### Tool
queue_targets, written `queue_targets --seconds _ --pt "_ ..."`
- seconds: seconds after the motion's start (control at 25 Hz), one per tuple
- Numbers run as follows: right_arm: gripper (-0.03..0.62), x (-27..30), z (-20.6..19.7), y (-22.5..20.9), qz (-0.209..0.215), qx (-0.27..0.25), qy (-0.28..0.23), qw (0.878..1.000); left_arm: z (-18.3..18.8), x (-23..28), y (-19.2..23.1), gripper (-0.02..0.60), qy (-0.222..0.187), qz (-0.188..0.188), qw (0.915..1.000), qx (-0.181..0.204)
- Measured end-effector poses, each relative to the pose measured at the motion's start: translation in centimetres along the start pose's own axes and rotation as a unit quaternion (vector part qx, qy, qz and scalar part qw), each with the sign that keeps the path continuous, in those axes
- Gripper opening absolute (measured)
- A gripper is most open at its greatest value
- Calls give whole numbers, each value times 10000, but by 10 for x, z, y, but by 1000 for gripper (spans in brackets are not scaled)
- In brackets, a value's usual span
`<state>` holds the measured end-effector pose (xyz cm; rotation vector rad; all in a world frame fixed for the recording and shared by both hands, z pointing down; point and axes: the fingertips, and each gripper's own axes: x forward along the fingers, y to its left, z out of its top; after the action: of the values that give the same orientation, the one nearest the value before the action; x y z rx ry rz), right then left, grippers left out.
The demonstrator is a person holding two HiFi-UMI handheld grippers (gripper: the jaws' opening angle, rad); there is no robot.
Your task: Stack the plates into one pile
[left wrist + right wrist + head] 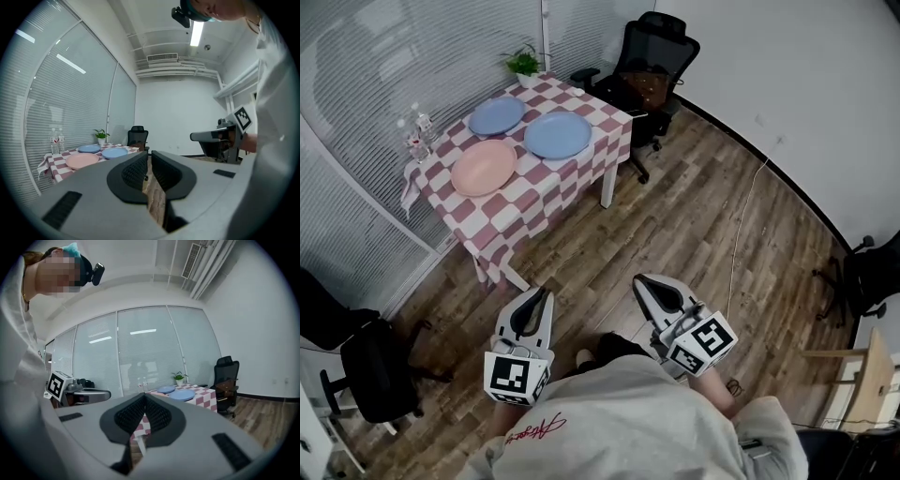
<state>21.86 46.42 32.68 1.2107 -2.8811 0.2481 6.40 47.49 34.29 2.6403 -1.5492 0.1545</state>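
Over on the checked-cloth table (546,192), ahead and off to the person's left, sit all three plates, and not one is stacked yet. The large blue plate (558,134) lies toward the table's right side, the pink plate (484,167) on the corner nearest the person, and the smaller blue plate (496,116) at the far side, close to the potted plant (523,64). Each lies flat and apart from the others. They're round, so there's no long axis to line up with; what counts is direction. The table is well apart from both tools, across open wooden floor. The left gripper (544,296) is on the table's side and points roughly toward it, so by my reckoning it is the nearer one, with the pink plate first in reach. The right gripper (643,285) hangs beside it, farther from the table. Both have their jaws pressed together with nothing between them, and each gripper view shows only floor or cloth past the pads. The head view gives the full layout, with gaps between the plates. The left gripper view sees the same three plates low and nearly edge-on, pink in front. The right gripper view catches the two blue ones, and I can't pick out the pink there.
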Motion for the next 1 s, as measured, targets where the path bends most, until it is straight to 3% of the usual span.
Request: queue_targets --seconds 0.24,0.52,1.0 --pt "11 -1 6 -15 -194 165 -103 9996 0 7 2 40 -17 -52 9999 -106" --pt "11 13 12 -30 -253 -123 -72 9996 7 9 15 40 -48 115 9999 -61" --pt "11 91 34 -56 118 -347 -174 9992 20 50 76 40 -100 561 9984 -39"
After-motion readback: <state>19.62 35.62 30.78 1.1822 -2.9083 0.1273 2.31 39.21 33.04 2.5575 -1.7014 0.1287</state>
